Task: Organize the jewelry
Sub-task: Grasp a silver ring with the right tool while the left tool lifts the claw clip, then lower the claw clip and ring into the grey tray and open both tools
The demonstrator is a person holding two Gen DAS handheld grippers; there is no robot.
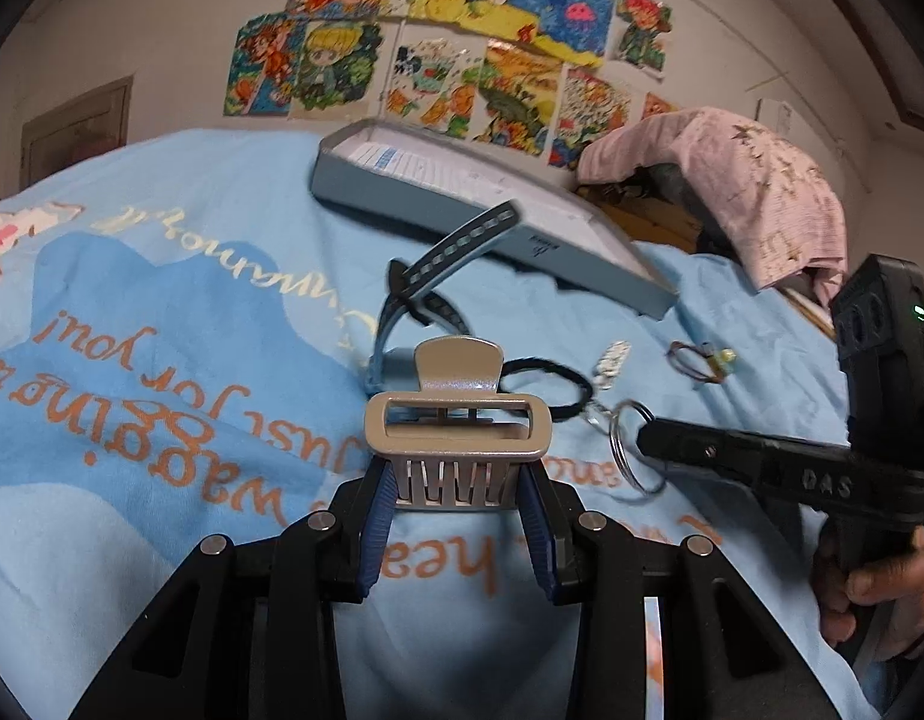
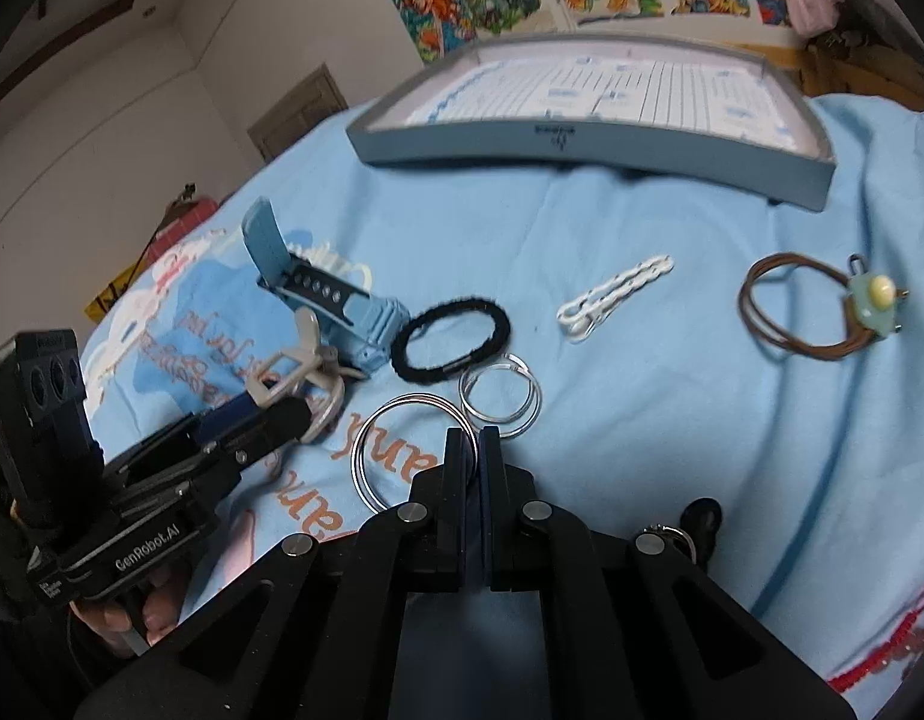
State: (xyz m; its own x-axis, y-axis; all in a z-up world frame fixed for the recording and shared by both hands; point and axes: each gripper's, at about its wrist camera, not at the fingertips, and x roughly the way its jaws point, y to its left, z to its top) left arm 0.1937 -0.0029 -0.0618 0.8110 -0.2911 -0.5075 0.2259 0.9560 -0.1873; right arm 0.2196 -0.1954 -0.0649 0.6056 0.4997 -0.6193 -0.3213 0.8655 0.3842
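Left gripper (image 1: pixel 456 495) clamps beige matte claw clip (image 1: pixel 456 426), teeth down betw blue pads. Right gripper (image 2: pixel 481 441) pinched shut on big silver ring (image 2: pixel 396 456); smaller ring (image 2: pixel 501 402) just ahead.

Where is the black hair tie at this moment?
In the right wrist view the black hair tie lies left of centre on the blue blanket, between the blue watch and the white clip.

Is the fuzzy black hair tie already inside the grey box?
No, the black hair tie lies on the blue blanket, well in front of the grey box.
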